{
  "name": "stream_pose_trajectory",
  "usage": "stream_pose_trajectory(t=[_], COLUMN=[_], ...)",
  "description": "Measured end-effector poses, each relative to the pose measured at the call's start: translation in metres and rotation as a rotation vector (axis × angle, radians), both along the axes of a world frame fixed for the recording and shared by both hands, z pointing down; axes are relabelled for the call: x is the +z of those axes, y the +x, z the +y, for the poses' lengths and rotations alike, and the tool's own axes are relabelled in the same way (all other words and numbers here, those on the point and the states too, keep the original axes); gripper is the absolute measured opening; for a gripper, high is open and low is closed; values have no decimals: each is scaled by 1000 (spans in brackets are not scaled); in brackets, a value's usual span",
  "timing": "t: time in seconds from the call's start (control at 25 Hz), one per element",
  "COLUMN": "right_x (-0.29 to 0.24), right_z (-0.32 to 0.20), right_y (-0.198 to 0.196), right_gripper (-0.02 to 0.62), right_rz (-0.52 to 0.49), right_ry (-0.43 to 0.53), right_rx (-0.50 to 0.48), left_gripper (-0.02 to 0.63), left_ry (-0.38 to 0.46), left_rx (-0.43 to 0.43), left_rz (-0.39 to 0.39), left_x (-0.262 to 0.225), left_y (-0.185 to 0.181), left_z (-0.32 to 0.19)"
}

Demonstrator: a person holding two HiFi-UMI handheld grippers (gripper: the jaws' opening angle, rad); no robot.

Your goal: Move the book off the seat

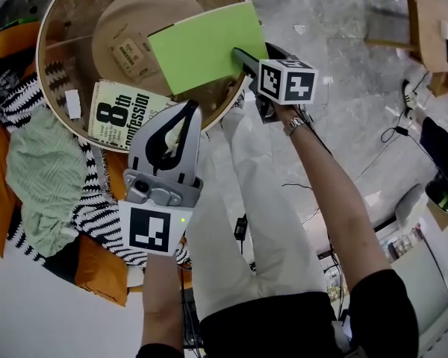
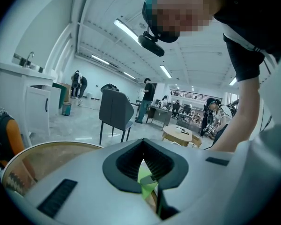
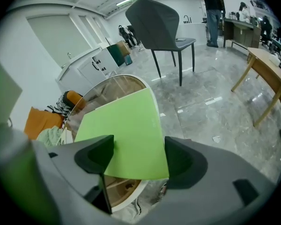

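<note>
While the right gripper [image 1: 255,54] points steeply down at the far right part of the round glass-topped table [image 1: 51,110], its two jaws stand wide apart. The near right corner of the green book [image 1: 205,43] lies in the gap between them. In the right gripper view, the right gripper [image 3: 138,146] shows the green book [image 3: 126,135] face-up. The left jaw overlaps the cover and the right jaw is just beside the book's edge; neither pad visibly presses on it. The book rests flat on the table top and overhangs the wooden rim on the right.

The left gripper [image 1: 190,110] hovers above the near rim. Its fingers are together, with nothing between them. In the left gripper view, the left gripper [image 2: 145,156] shows only a green sliver [image 2: 147,182] through the narrow slit between the pads.

A paperback [image 1: 123,114] with black lettering lies at the near rim, partly under the left gripper. A round wooden disc [image 1: 127,21] shows through the glass. To the left, a striped cloth [image 1: 97,215] and a pale green cloth [image 1: 48,170] lie on an orange cushion [image 1: 97,271].
</note>
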State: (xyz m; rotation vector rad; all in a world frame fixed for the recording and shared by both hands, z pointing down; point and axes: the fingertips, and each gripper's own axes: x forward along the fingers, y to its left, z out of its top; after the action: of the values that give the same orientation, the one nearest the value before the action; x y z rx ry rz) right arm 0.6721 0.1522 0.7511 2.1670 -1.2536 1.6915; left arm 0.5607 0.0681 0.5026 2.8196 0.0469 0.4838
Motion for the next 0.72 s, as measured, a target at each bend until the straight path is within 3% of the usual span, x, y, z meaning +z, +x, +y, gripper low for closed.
stream_pose_trajectory(t=[0.72], right_x=[-16], right_z=[-46], right_y=[-32], right_gripper=[244], right_rz=[24], right_ry=[29], right_rx=[-56], left_gripper=[9], left_ry=[11], left_rx=[-67], left_rz=[0], left_x=[-4], left_y=[-44], left_z=[-32])
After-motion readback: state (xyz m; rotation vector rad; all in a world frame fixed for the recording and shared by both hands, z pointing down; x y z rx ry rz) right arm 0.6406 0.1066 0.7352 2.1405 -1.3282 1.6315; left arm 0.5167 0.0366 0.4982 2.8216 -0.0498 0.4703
